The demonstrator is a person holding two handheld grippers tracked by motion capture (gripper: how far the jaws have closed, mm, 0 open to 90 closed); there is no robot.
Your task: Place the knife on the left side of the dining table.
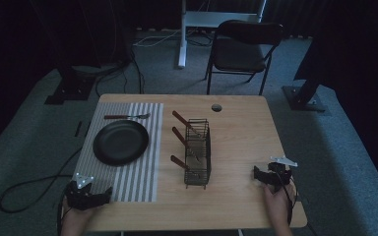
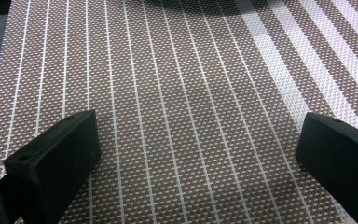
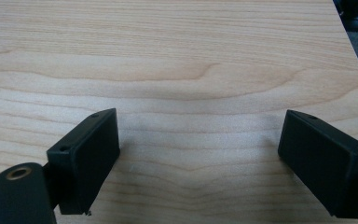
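My left gripper (image 1: 89, 198) rests at the near left corner of the table, over the front edge of a striped placemat (image 1: 120, 152). Its jaws stand wide apart over the woven placemat (image 2: 186, 93), nothing between them. My right gripper (image 1: 270, 176) sits near the table's right front, held by a hand. Its jaws are spread wide above bare wood (image 3: 191, 70), empty. A black plate (image 1: 121, 142) lies on the placemat, with a fork (image 1: 127, 116) beyond it. A wire caddy (image 1: 197, 152) at mid-table holds several wooden-handled utensils (image 1: 179, 136).
The wooden table (image 1: 241, 132) has a round cable hole (image 1: 216, 107) near its far edge. A black folding chair (image 1: 243, 49) and a white stand leg (image 1: 181, 34) are on the carpet beyond. Cables trail on the floor at the left.
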